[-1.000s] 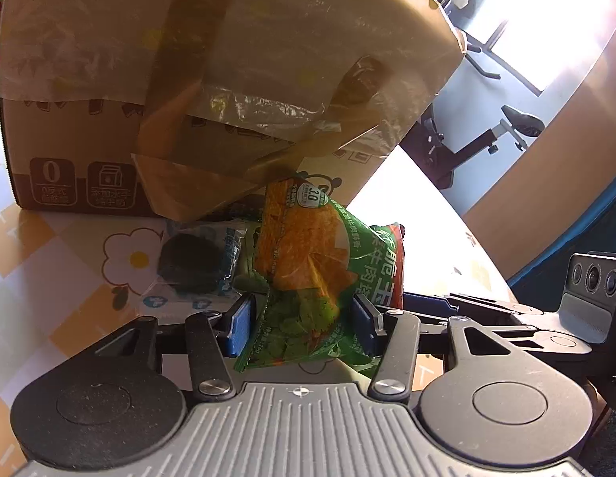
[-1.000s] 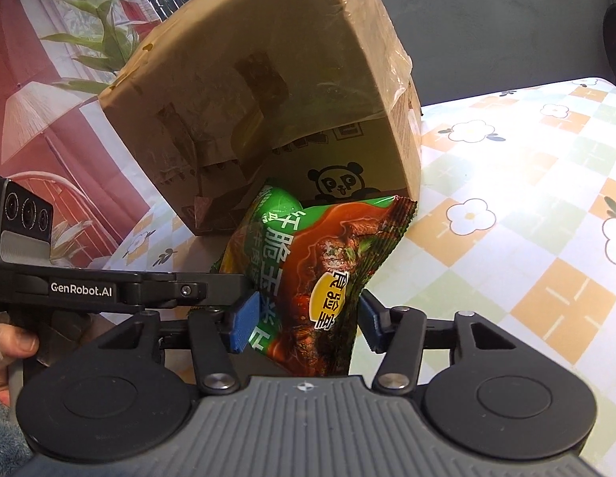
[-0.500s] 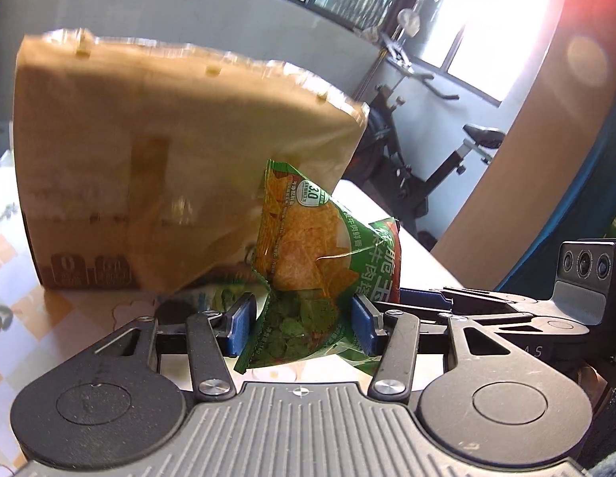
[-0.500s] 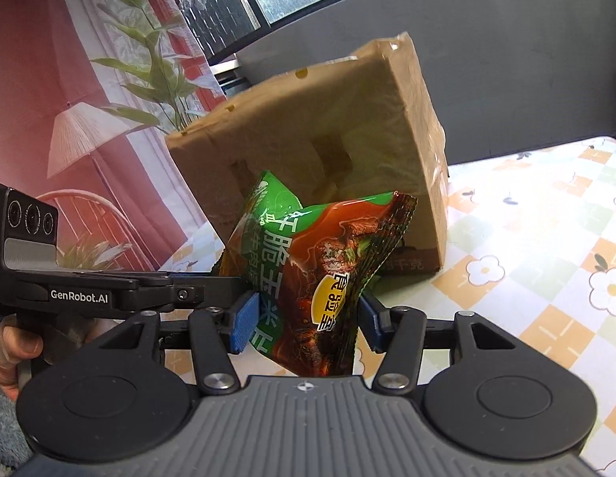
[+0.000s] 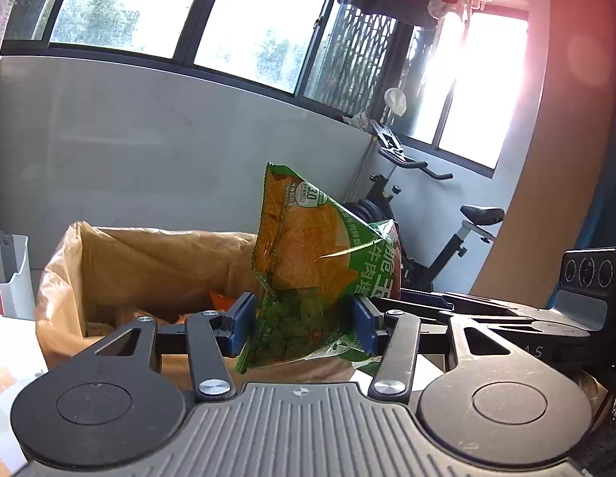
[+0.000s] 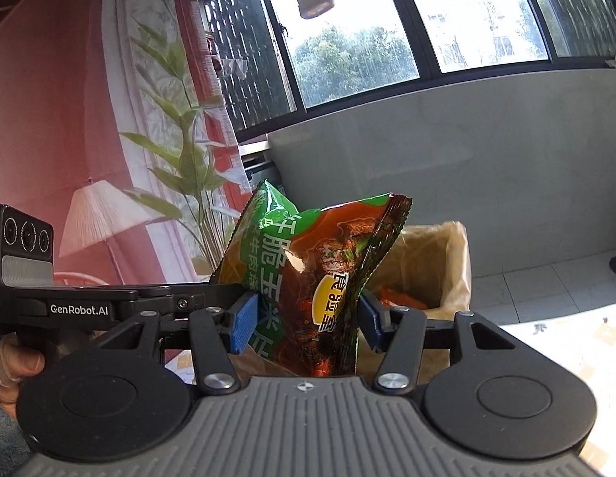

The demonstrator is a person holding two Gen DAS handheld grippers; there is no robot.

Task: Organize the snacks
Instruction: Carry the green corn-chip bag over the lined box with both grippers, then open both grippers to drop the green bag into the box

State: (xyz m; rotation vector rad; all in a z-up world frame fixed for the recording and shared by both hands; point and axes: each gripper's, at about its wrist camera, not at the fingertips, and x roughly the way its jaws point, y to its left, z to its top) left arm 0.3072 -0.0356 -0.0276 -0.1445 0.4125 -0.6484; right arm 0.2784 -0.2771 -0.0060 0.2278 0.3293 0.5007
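- I count one snack bag, green and orange with a red-brown printed face, and both of my grippers have it at once.
- My left gripper is clenched on the bag's lower part: its two blue pads press in from either side and the foil creases between them.
- My right gripper is likewise clamped on the same bag, one blue pad on each side, the bag pinched narrow at the grip.
- The bag stands upright between the two tools, held in the air above the near edge of one cardboard box.
- The box is open at the top, and a clear plastic film wraps its walls.
- Inside the box I see orange packaging; how many packs lie there I cannot tell.
- In the left wrist view one exercise bike stands behind the bag, by the window.
- In the right wrist view I count one leafy plant and one floor lamp at the left.
- A hand shows at the lower left of the right wrist view, wrapped round the other tool's grip.
- A strip of the patterned tablecloth shows at the right.
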